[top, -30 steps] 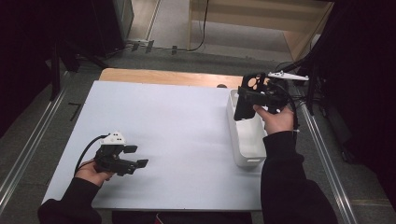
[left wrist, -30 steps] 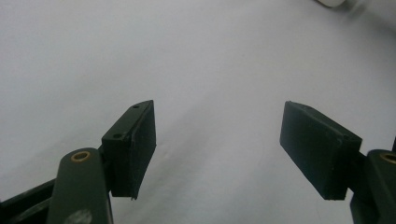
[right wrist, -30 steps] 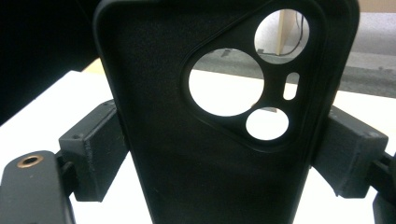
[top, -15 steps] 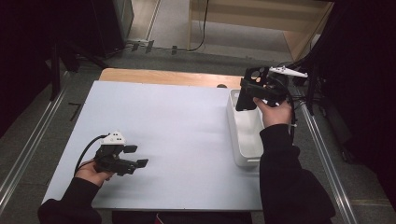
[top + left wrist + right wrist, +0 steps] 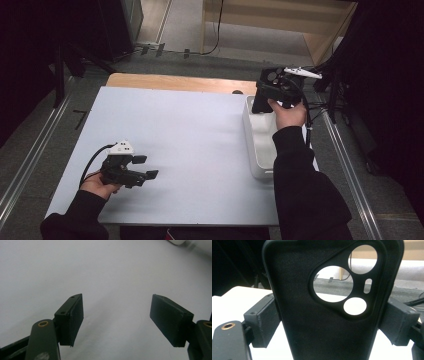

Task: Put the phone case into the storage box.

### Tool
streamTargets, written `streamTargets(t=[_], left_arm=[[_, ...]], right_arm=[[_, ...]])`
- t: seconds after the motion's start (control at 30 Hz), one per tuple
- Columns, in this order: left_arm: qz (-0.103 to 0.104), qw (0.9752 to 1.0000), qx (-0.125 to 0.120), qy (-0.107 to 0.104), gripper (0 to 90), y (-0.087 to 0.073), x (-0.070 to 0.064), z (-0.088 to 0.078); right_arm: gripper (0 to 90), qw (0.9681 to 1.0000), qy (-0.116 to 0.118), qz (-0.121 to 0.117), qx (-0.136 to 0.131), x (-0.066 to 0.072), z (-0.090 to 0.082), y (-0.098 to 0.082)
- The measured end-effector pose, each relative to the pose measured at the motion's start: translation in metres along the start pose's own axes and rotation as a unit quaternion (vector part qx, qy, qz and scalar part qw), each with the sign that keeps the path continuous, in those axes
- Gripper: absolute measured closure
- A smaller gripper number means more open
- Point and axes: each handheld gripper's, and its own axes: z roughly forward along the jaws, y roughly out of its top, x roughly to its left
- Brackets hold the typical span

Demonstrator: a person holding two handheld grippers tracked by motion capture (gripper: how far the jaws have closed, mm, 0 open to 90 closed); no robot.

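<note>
Your right gripper [image 5: 264,98] grasps the black phone case [image 5: 332,305] above the white bin's [image 5: 252,137] far end (mid-carry, I judge). Next, bring it over the bare tabletop [image 5: 200,135]; your left gripper's [image 5: 142,167] fingers [image 5: 71,320] stand released, ready to help.

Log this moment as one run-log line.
right gripper: shut on black phone case, above white bin | left gripper: open, empty, over table
</note>
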Motion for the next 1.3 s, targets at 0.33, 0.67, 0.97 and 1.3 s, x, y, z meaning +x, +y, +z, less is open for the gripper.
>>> streamTargets(t=[0.33,0.67,0.97,1.3], left_arm=[[0.001,1.0,-0.002,-0.001,26.9,0.0,0.0,0.0],[0.0,1.0,-0.002,-0.001,26.9,0.0,0.0,0.0],[-0.001,1.0,-0.003,-0.001,26.9,0.0,0.001,-0.001],[0.001,1.0,-0.003,-0.002,26.9,0.0,0.0,-0.001]], right_arm=[[11.8,0.9995,-0.031,-0.006,0.001,-0.003,0.018,-0.004],[11.9,0.9992,-0.041,-0.005,-0.002,-0.003,0.032,-0.009],[12.0,0.999,-0.04,0.018,0.001,-0.009,0.044,-0.013],[12.0,0.9987,-0.047,0.014,0.01,-0.01,0.058,-0.019]])
